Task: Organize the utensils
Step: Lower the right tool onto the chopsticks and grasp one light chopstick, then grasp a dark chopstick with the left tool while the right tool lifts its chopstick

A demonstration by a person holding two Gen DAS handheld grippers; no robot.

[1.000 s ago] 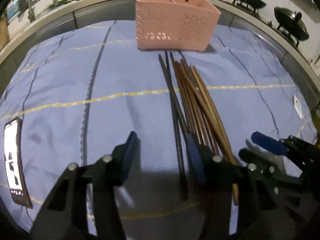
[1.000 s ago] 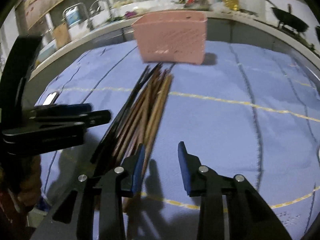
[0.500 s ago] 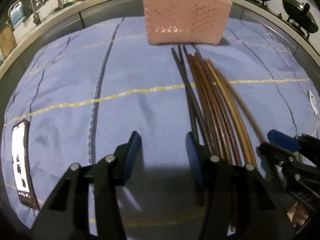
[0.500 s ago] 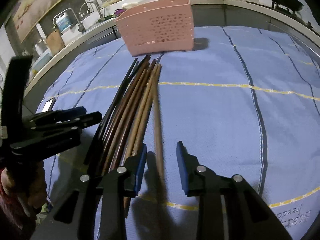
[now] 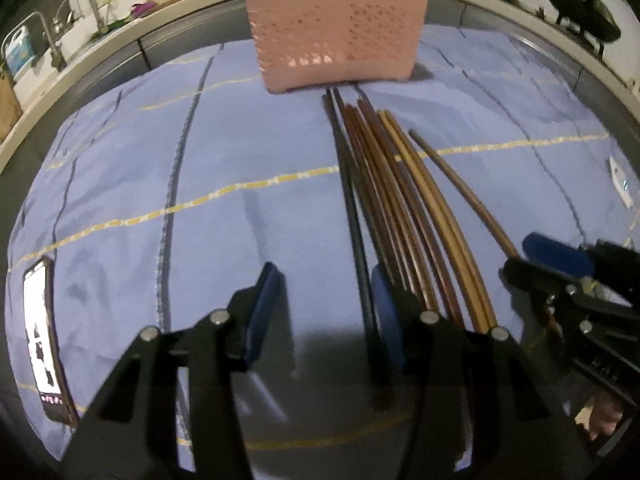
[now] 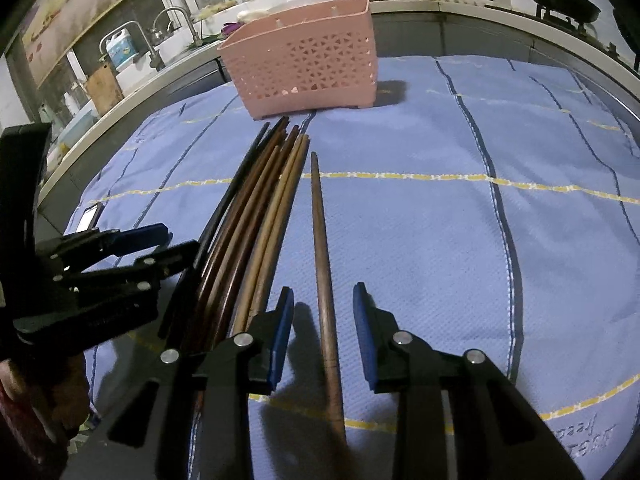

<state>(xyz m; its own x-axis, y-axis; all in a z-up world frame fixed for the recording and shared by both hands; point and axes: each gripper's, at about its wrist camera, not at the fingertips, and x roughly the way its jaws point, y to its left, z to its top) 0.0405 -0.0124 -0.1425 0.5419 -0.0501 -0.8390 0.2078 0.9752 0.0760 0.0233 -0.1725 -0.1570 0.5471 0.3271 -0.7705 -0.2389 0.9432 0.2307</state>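
Observation:
A pink perforated utensil basket (image 5: 336,32) (image 6: 304,60) stands at the far side of a blue cloth. Several chopsticks (image 5: 384,200) (image 6: 256,216), black, dark brown and light wood, lie in a bundle running from the basket toward me. One dark brown chopstick (image 6: 323,264) (image 5: 464,192) lies apart on the bundle's right. My right gripper (image 6: 323,328) is open, its jaws either side of that single chopstick, not touching it. My left gripper (image 5: 324,304) is open and empty, just left of the bundle; its right finger (image 5: 386,316) sits over the black chopsticks.
A phone (image 5: 42,336) lies on the cloth (image 5: 120,184) at the near left. A white tag (image 5: 619,182) lies at the cloth's right edge. Behind the table are a sink with taps (image 6: 168,28) and woks on a stove (image 5: 580,20).
The single dark chopstick now lies apart from the bundle, to its right. My right gripper has moved right so its jaws straddle it. Both views have drawn closer to the basket.

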